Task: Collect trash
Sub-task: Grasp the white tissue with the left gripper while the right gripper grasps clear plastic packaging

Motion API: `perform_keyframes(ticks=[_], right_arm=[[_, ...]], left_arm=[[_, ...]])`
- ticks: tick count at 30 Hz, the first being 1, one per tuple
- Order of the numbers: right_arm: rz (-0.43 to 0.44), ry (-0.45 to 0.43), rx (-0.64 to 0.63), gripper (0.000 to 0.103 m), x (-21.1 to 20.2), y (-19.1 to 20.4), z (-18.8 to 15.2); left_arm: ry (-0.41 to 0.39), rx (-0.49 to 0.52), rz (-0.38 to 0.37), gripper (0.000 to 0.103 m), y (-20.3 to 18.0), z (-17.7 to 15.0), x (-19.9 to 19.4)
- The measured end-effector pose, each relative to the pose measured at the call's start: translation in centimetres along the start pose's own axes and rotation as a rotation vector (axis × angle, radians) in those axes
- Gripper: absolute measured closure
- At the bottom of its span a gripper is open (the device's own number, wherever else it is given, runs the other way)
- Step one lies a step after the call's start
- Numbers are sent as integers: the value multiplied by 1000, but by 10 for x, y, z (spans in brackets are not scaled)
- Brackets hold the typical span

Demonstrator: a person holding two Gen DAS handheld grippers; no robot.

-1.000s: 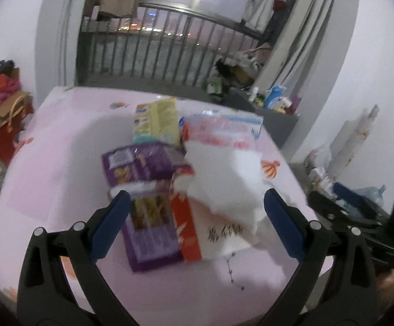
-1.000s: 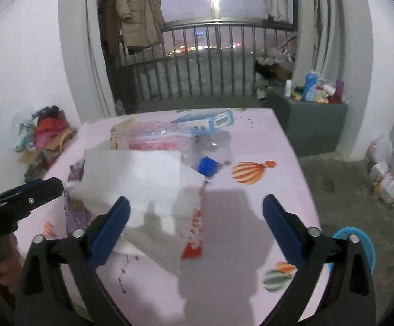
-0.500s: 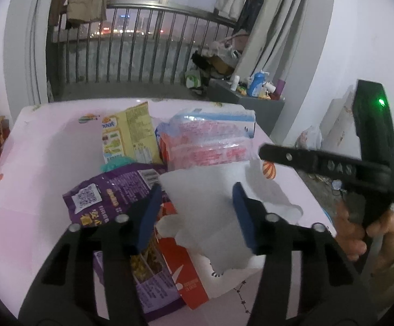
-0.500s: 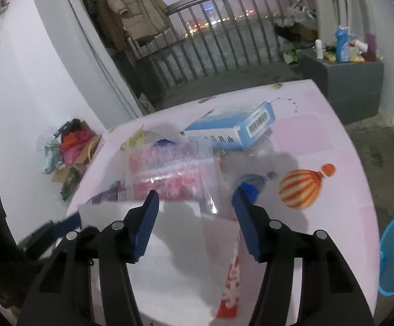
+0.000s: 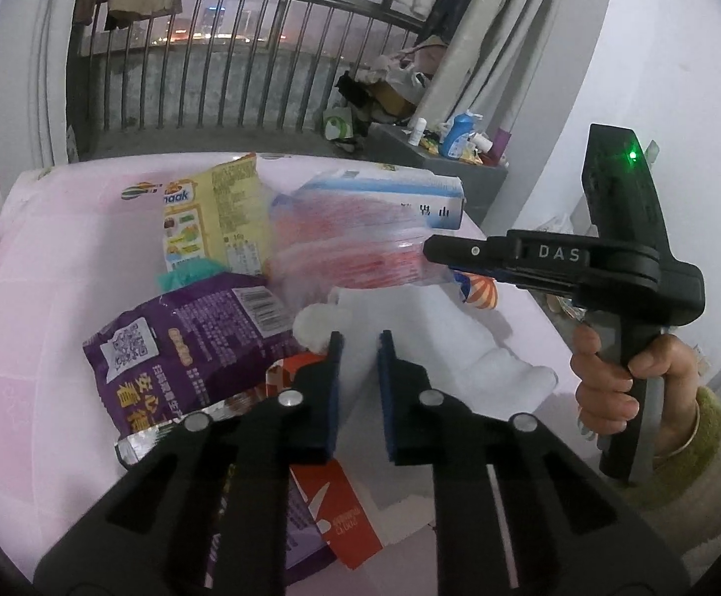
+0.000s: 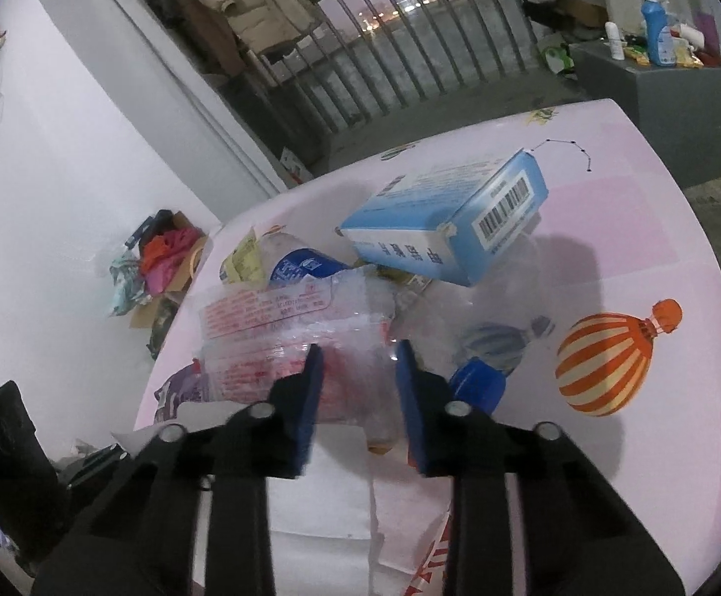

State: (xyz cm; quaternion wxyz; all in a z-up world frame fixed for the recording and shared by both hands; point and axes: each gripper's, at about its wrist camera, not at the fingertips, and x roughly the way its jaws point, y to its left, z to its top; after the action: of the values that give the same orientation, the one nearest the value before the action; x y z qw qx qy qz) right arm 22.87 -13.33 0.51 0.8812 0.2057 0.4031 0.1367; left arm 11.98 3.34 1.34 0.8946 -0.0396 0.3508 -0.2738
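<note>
Trash heap mid-table — both grippers closing in.

White tissue [image 5: 410, 328] lies between the narrowed left gripper [image 5: 358, 347] jaws, grip unclear; right gripper [image 6: 358, 365] jaws, just closing, straddle the clear red-printed wrapper [image 6: 281, 328] — contact uncertain. Purple packet [image 5: 186, 347], blue box [image 6: 450, 218] on the pink table [image 6: 633, 218].

One blue box [image 6: 452, 228], one purple packet [image 5: 186, 352], one yellow packet [image 5: 216, 213], two grippers [image 5: 358, 347] [image 6: 358, 362].

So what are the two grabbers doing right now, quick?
Left gripper: closing on the white paper, grip unclear.
Right gripper: closing on the clear plastic wrapper, grip unclear.
</note>
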Motion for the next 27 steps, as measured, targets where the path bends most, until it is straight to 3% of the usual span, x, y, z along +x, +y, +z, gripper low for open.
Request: perform_keyframes(ticks=[3, 13, 14, 18, 26, 27], right_arm=[[6, -2, -19, 95, -1, 2, -2], [21, -55, -46, 96, -15, 2, 2], [24, -49, -42, 94, -14, 1, 3], [28, -27, -26, 58, -5, -1, 8], [34, 16, -67, 57, 13, 5, 13], [28, 17, -78, 61, 13, 7, 13]], left_arm=[[-2, 10, 4, 97, -1, 2, 2], [-22, 13, 37, 102, -3, 7, -3], [-25, 3, 41, 102, -1, 8, -4], [-42, -23, 63, 103, 6, 11, -7], [-26, -38, 79, 103, 15, 10, 0], [-25, -39, 79, 103, 15, 9, 1]])
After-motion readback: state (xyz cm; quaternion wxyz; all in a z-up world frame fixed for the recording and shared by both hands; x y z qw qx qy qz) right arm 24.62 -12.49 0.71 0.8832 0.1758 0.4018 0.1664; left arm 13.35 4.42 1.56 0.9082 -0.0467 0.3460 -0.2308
